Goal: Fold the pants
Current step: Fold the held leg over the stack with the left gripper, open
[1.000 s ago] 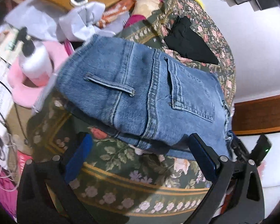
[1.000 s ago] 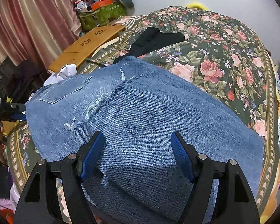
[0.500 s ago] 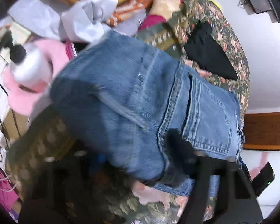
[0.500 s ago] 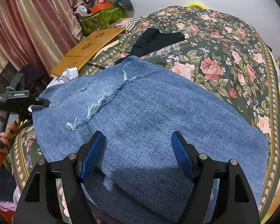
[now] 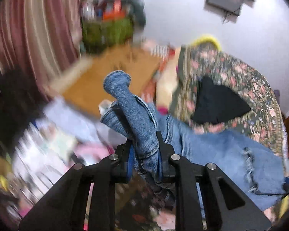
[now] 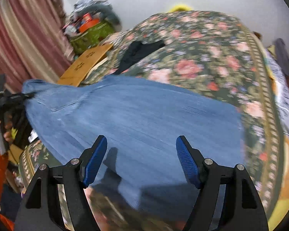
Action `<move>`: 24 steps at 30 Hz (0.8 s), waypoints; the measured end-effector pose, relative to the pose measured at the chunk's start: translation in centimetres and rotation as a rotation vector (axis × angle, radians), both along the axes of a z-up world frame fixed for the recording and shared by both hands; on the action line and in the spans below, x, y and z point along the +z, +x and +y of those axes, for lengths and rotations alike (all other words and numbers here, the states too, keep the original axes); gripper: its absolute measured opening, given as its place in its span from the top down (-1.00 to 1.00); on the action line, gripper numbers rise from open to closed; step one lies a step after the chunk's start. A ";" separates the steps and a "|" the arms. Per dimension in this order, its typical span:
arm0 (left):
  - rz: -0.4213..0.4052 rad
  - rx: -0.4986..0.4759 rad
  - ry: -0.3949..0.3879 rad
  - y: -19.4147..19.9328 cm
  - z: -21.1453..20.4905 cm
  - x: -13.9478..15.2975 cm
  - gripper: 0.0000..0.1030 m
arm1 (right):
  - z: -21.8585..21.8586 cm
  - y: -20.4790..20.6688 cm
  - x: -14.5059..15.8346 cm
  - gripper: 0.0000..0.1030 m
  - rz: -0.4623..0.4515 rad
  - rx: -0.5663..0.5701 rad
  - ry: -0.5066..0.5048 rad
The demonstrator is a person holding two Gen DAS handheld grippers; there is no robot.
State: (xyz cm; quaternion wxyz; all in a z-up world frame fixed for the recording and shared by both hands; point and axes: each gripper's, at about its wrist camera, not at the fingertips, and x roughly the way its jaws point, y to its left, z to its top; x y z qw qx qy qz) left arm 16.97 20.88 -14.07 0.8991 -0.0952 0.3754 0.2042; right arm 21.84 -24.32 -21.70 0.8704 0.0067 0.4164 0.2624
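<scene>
Left wrist, left gripper (image 5: 145, 154) clamping jeans (image 5: 142, 127)

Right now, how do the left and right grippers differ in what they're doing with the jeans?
The left gripper is shut, pinching a bunched edge of the jeans and lifting it; the right gripper is wide open, gripping nothing. Denim stands up between the left gripper's fingers, while under the right gripper it lies spread on the floral bedspread. Both have blue pads.
</scene>
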 end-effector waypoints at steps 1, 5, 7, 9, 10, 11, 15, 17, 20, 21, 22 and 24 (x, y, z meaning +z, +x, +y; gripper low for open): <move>-0.029 -0.021 0.062 0.3 -1.1 1.5 0.64 | -1.2 -0.2 0.1 -0.38 -0.007 -0.029 -0.009; -0.120 -0.111 0.155 1.1 -5.3 5.6 0.64 | -3.9 -0.1 -0.5 -0.38 0.012 -0.088 -0.009; -0.157 -0.168 0.161 1.8 -7.8 7.3 0.64 | -4.6 0.2 -1.2 -0.38 0.032 -0.101 -0.006; -0.187 -0.232 0.148 2.7 -10.3 8.5 0.65 | -5.0 0.5 -2.1 -0.38 0.066 -0.100 0.011; -0.199 -0.262 0.145 3.0 -11.7 9.0 0.65 | -5.0 0.5 -2.5 -0.38 0.077 -0.098 0.015; -0.209 -0.291 0.144 3.4 -13.1 9.5 0.66 | -5.1 0.5 -2.9 -0.38 0.084 -0.094 0.019; -0.227 -0.404 0.109 5.5 -18.4 10.4 0.67 | -4.7 0.7 -3.8 -0.39 0.093 -0.080 0.026; -0.217 -0.451 0.089 6.7 -21.0 10.5 0.67 | -4.7 0.7 -3.7 -0.39 0.090 -0.067 0.033; -0.184 -0.513 0.059 8.8 -24.5 9.7 0.67 | -4.6 0.7 -3.7 -0.39 0.087 -0.055 0.038; -0.161 -0.539 0.041 9.6 -25.7 9.1 0.67 | -4.5 0.7 -3.7 -0.39 0.085 -0.054 0.038; -0.141 -0.557 0.026 10.2 -26.6 8.5 0.67 | -4.6 0.7 -3.7 -0.39 0.083 -0.051 0.040; -0.094 -0.597 0.001 11.1 -28.8 6.8 0.67 | -4.7 0.7 -3.7 -0.39 0.084 -0.051 0.050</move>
